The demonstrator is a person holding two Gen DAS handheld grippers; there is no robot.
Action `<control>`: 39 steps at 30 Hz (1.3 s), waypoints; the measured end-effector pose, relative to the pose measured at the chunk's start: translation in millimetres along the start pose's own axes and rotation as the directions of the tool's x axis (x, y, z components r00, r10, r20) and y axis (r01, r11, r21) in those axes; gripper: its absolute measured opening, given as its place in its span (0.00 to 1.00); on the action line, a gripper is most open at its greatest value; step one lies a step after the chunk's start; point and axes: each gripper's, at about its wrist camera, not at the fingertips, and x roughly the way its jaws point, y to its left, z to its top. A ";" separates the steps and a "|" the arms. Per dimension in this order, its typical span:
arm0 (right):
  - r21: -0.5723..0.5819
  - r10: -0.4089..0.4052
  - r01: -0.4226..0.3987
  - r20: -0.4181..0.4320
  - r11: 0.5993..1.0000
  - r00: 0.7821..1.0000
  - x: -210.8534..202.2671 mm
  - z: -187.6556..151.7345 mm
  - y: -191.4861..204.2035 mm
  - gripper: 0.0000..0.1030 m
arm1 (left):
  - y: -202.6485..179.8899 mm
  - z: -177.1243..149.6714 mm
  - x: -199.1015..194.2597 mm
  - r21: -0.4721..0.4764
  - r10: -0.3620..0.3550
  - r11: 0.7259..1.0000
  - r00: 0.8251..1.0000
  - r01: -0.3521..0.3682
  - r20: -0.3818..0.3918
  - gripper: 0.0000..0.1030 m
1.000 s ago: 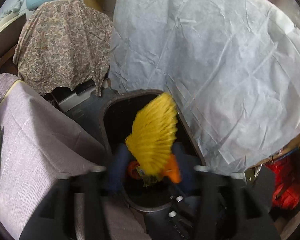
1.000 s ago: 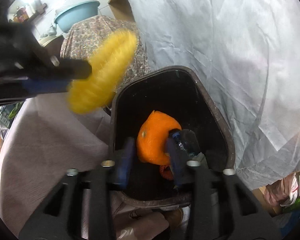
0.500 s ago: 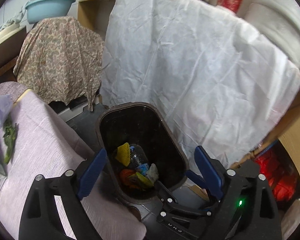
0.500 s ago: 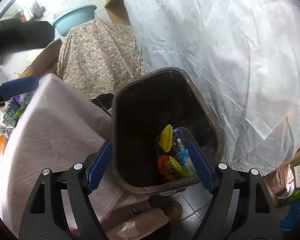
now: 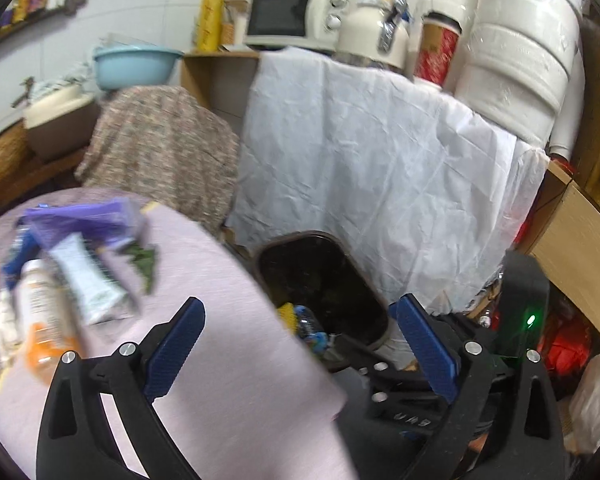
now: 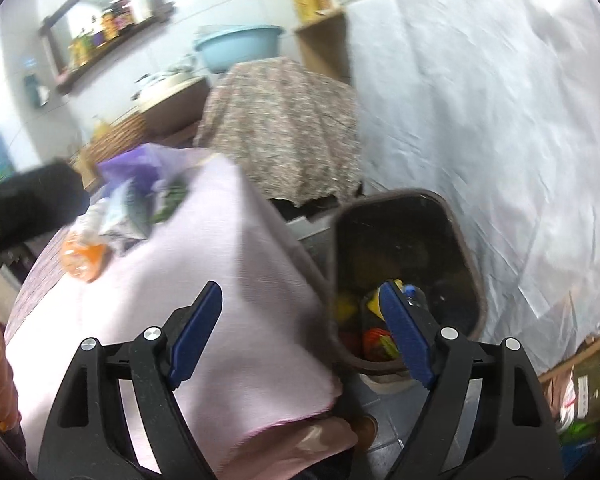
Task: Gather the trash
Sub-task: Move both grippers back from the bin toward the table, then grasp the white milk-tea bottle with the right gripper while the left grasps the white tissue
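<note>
Both loads dropped into the dark brown plastic bin (image 6: 404,240) at lower centre, my left gripper (image 5: 300,344) and right gripper (image 6: 300,332) have just spread wide and empty, swinging toward the litter (image 5: 72,276) on the lilac-clothed table (image 5: 228,320) at left.

Both loads dropped, grippers pulled back

I let the yellow net (image 5: 287,312) and orange piece (image 6: 374,338) fall into the bin (image 5: 352,264); left gripper (image 5: 300,344) and right gripper (image 6: 300,332) jaws opened, empty, and lifted toward the table (image 5: 228,320).

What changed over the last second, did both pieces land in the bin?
Yes. Both grippers, left and right, have just been opening: the yellow net and the orange piece dropped into the bin. Both grippers now stand empty. The bin stayed put; trash still lies on the table.
</note>
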 end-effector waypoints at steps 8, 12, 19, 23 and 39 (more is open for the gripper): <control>-0.111 0.096 -0.098 -0.018 0.989 0.995 -14.9 1.4 62.9 0.79 | 57.2 -28.5 -54.9 -0.039 0.100 0.994 0.995 -0.099 0.030 0.95; -0.150 0.154 -0.157 -0.035 0.976 0.987 -17.5 2.1 92.3 0.79 | 84.1 -41.2 -71.5 -0.058 0.162 0.985 0.986 -0.161 0.023 0.95; -0.219 0.259 -0.273 -0.089 0.937 0.962 -15.1 4.3 141.7 0.84 | 140.7 -65.3 -98.0 -0.111 0.287 0.952 0.958 -0.285 0.002 0.95; -0.280 0.286 -0.313 -0.134 0.908 0.949 -8.4 4.4 170.4 0.84 | 171.9 -79.5 -105.8 -0.139 0.345 0.927 0.938 -0.347 -0.042 0.95; -0.318 0.214 -0.331 -0.351 0.889 0.912 95.4 46.0 269.4 0.84 | 243.8 -101.2 -100.2 -0.188 0.403 0.885 0.902 -0.427 -0.153 0.95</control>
